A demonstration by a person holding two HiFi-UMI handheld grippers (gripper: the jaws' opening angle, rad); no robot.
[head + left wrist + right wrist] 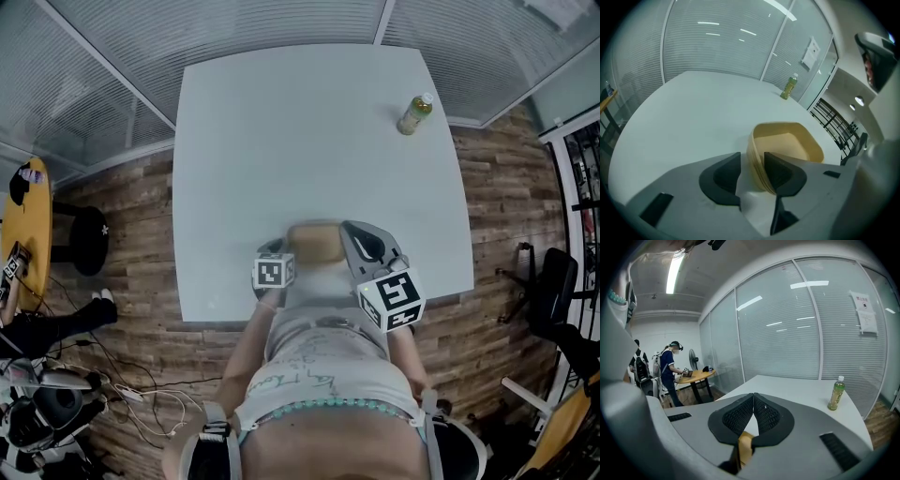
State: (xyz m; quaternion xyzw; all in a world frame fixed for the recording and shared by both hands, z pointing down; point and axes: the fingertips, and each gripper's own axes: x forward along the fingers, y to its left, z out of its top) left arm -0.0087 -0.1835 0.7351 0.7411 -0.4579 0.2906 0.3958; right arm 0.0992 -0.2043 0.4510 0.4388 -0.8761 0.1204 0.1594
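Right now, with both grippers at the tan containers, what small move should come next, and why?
Probably raise the right gripper slightly, left gripper holding firm: each grips a wall of the nested tan containers, so that may free the top one.

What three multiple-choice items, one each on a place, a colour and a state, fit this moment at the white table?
1. Where does the green plastic bottle with the white cap stand?
A. at the table's near left corner
B. on the far right part of the white square table
C. inside the container

2. What colour is the squarish, round-cornered container?
A. red
B. blue
C. tan

3. How do the jaws of the left gripper stand?
A. one on each side of the container's wall
B. closed on the bottle
C. clamped on the table's edge

Answers:
1 B: the head view shows it upright there.
2 C: the head view and the left gripper view both show it tan.
3 A: the left gripper view shows the wall between them.
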